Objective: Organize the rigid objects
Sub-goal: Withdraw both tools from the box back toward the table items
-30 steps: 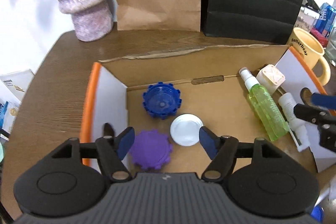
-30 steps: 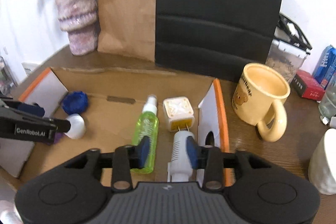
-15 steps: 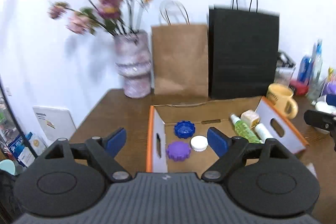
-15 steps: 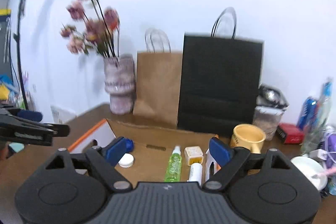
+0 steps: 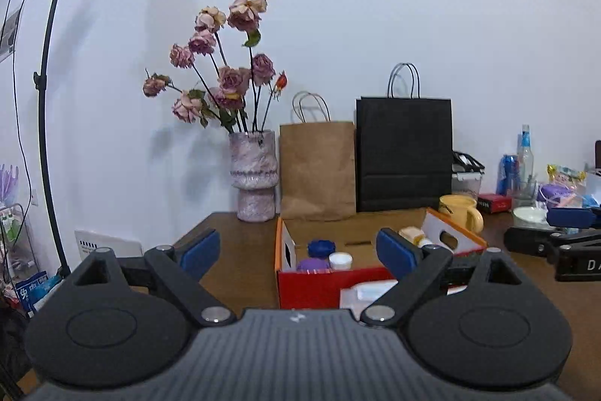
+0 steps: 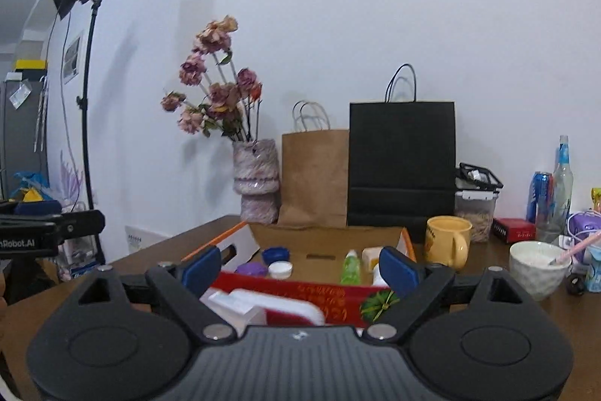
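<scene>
White wall behind a brown wooden counter (image 6: pixel 180 247) carrying a vase of dried roses (image 6: pixel 256 181), a brown paper bag (image 6: pixel 314 175) and a black paper bag (image 6: pixel 402 164). Left gripper (image 5: pixel 296 252) and right gripper (image 6: pixel 298 269): jaws spread wide, having just been opening, nothing between the pads. Ahead of both sets of jaws sits the open cardboard box (image 6: pixel 326 295), red-fronted. Inside it, beyond the left jaws, lie a blue cap (image 5: pixel 321 246), purple cap (image 5: pixel 313 264) and white cap (image 5: pixel 340 260); beyond the right jaws lie a green spray bottle (image 6: pixel 350 267) and a white bottle (image 6: pixel 377 276). A yellow mug (image 6: pixel 447 247) stands just right of the box.
</scene>
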`<state>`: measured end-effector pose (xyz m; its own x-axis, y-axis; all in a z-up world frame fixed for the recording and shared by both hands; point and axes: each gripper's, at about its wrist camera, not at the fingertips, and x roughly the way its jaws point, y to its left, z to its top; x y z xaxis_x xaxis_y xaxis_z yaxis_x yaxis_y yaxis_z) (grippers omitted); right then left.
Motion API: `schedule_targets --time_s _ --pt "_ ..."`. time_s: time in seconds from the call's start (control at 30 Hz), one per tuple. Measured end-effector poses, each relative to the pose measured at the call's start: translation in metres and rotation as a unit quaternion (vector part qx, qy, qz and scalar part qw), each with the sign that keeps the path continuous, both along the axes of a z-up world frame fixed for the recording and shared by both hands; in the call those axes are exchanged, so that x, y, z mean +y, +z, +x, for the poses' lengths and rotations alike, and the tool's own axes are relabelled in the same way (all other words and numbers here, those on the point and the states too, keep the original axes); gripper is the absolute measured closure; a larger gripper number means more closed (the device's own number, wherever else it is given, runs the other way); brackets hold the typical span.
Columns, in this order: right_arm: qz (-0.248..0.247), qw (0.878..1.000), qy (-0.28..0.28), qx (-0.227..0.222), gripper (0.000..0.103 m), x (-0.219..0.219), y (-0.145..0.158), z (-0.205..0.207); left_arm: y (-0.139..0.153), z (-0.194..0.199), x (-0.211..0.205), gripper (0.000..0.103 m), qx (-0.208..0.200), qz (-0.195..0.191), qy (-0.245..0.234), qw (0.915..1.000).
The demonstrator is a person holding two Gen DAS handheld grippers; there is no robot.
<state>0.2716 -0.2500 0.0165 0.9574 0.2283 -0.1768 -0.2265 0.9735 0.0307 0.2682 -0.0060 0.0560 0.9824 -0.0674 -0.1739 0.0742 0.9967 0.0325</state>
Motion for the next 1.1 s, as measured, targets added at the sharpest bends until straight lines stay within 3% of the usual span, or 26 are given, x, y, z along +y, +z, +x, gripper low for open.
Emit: schedule_targets --time_s 0.17,0.5,0.57,0.63,0.77,0.93,1.1 --pt "-0.001 1.000 -0.002 -0.010 0.012 0.004 -0.005 -0.038 -0.011 -0.026 0.002 0.011 0.022 -0.003 -0.002 0.9998" --pt "0.023 0.999 0.001 0.024 0.011 -0.001 -0.011 -0.131 -0.017 -0.124 0.006 0.010 0.020 -0.022 -0.018 0.9994" --pt "0.010 1.000 0.003 0.018 0.009 -0.001 -0.011 -0.157 -0.017 -0.143 0.009 0.008 0.020 -0.025 -0.022 0.9992" --pt "0.007 1.000 -0.007 0.011 0.000 0.000 -0.012 -0.184 -0.016 -0.161 0.014 0.007 0.027 -0.037 -0.029 0.9985" --pt "0.031 0.999 0.002 0.008 0.000 -0.003 -0.014 -0.228 -0.002 -0.188 0.021 0.006 0.016 -0.044 -0.055 0.9974" --pt "0.017 1.000 0.002 -0.004 0.000 0.002 -0.009 -0.239 0.012 -0.205 0.019 0.002 -0.014 -0.040 -0.060 0.9973" --pt "0.047 0.999 -0.005 0.013 0.000 -0.004 -0.016 -0.230 0.009 -0.201 0.011 0.002 -0.007 -0.031 -0.068 0.9972"
